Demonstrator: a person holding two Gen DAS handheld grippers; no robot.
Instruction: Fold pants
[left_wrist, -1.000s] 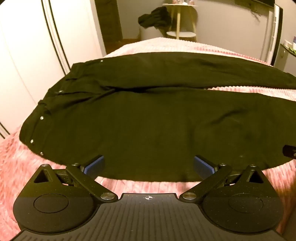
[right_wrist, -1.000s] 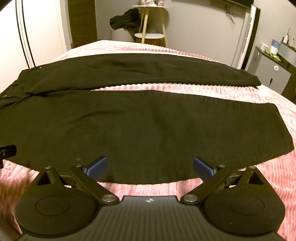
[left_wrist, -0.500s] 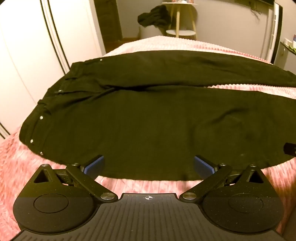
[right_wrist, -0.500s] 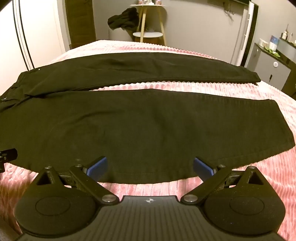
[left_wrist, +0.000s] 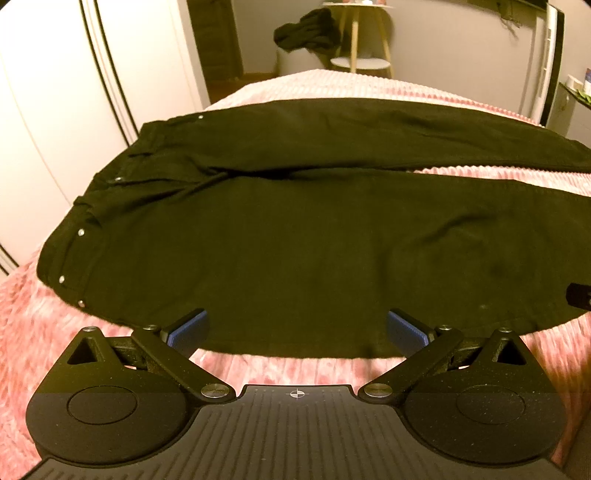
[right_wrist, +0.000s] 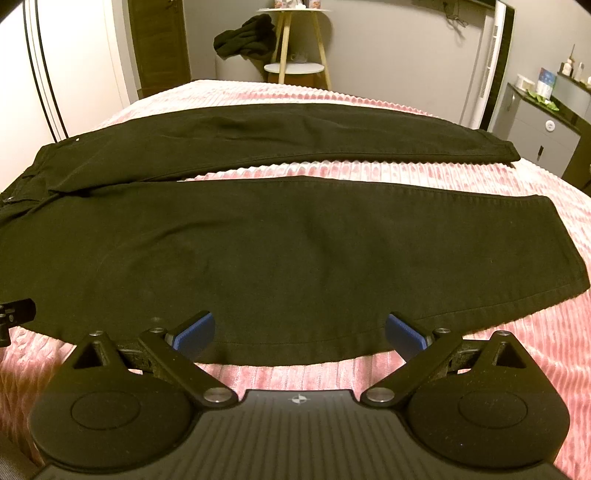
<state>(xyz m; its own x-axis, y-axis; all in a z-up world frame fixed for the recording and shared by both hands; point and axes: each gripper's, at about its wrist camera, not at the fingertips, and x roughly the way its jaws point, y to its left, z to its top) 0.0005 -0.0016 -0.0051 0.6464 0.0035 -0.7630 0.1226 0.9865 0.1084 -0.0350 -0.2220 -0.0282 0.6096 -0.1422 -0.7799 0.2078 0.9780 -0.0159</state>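
Pants: black, heavy woven cloth like denim, matte, w/ small metal rivets and a button at the waistband end. Laid flat, full length, across the bed; the two legs spread in a narrow V, pink showing between them toward the hems. Waistband lies to the left, hems to the right in the right wrist view. Near leg mostly smooth, a few shallow creases; the far leg's hem edge is squared off, stitched.

Bedspread: pink, plush, ribbed in parallel ridges, soft pile.

Room: white wardrobe doors w/ dark vertical seams on the left; grey back wall; a round white side table on pale wooden legs, w/ a lower shelf; a dark bundle of clothing heaped beside it. Grey cabinet at the right w/ small items on top, too small to tell.

Left gripper: black plastic body, ribbed top plate, blue ridged pads. Jaws spread wide, nothing between them, at the near edge of the near leg, waist half. Contact w/ cloth: can't tell.

Right gripper: same build, jaws spread wide, at the same near edge toward the hem half. Its pads overlap the cloth edge in view; touching or not, can't tell.
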